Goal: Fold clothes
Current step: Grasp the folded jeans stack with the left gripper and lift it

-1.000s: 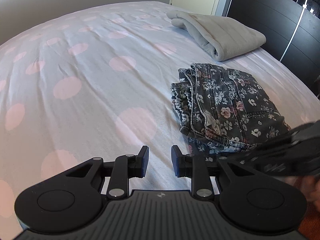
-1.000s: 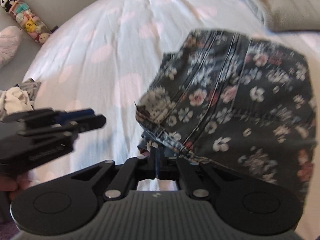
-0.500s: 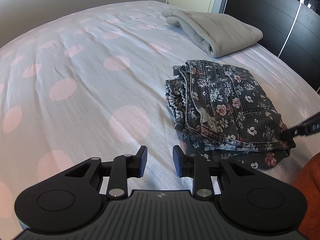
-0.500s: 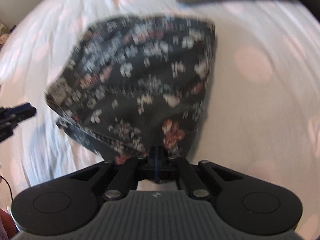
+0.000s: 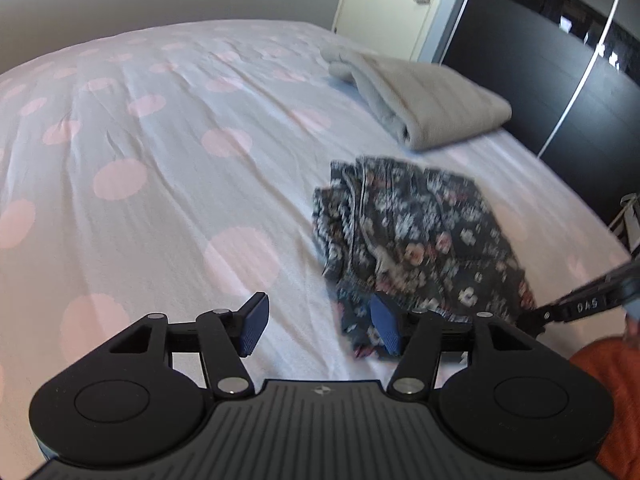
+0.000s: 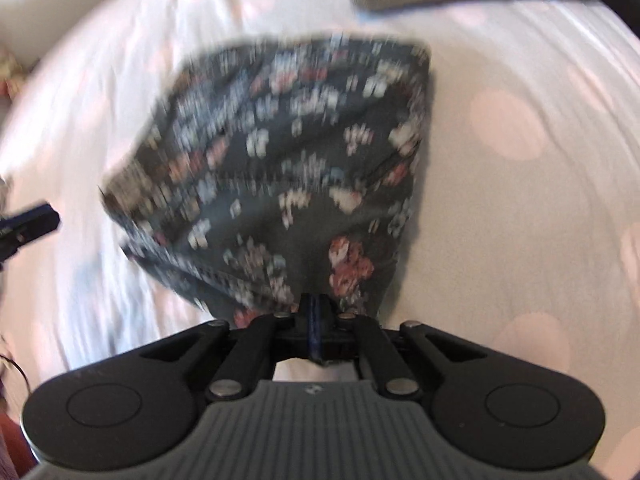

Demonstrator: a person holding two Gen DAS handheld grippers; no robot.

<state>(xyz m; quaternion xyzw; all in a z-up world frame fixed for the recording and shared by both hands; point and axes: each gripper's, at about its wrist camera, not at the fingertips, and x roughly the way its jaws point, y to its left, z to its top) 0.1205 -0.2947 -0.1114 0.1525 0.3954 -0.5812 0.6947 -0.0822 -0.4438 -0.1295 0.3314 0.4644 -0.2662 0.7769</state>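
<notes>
Right tongs [image 6: 316,330] clamping floral garment [image 6: 288,168]

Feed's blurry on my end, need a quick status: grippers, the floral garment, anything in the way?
Left gripper open, empty. Right gripper shut on floral garment, near edge. Folded grey blanket beyond, apart from it.

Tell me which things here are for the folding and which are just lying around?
For the folding:
flowery jeans
right tongs, shut on the jeans' near edge
left tongs, open beside them

Just lying around:
folded grey blanket
spotted bedsheet underneath
dark wardrobe
</notes>
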